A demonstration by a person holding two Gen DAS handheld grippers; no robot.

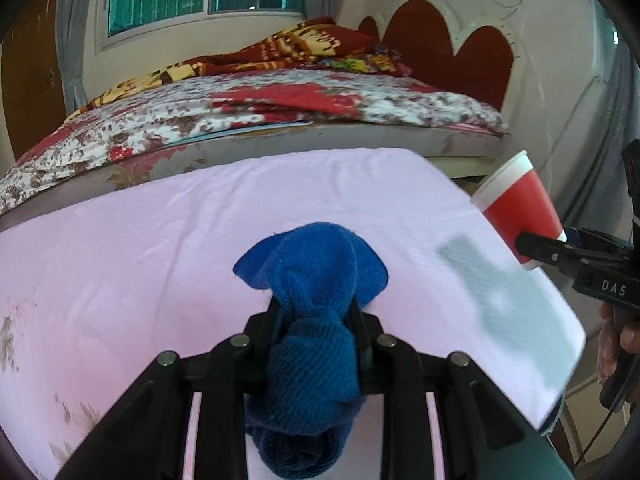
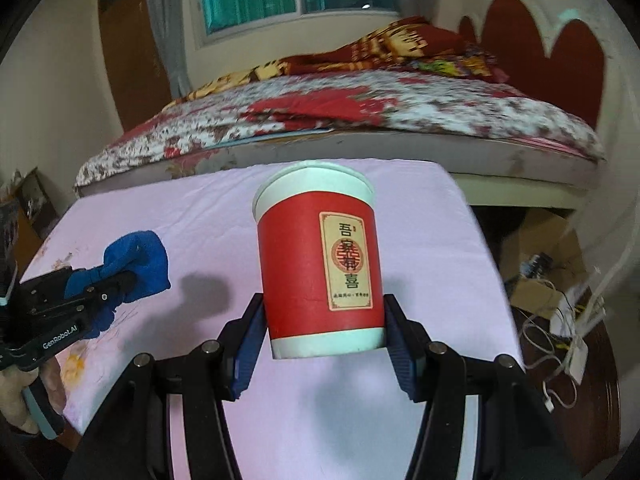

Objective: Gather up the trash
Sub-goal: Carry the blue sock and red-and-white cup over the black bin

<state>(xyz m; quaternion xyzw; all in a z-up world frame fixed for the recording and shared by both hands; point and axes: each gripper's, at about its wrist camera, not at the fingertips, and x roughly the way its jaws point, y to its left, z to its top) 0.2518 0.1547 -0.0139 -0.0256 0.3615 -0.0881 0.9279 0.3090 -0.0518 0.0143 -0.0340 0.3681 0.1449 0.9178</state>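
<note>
Two grips: left fingers (image 1: 316,320) around blue cloth (image 1: 316,276), right fingers (image 2: 324,320) around half-cropped red cup (image 1: 520,208).

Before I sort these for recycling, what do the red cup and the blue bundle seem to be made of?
Red cup: probably paper, matte, with a rolled white rim, white base band and a printed label. It is held in the right gripper.
Blue bundle: soft cloth, likely terry or microfibre, judging by its nubby looped weave and limp folds. It is held in the left gripper.

red cup (image 2: 316,264), blue cloth (image 1: 316,280), pink tablecloth (image 1: 160,240)
</note>
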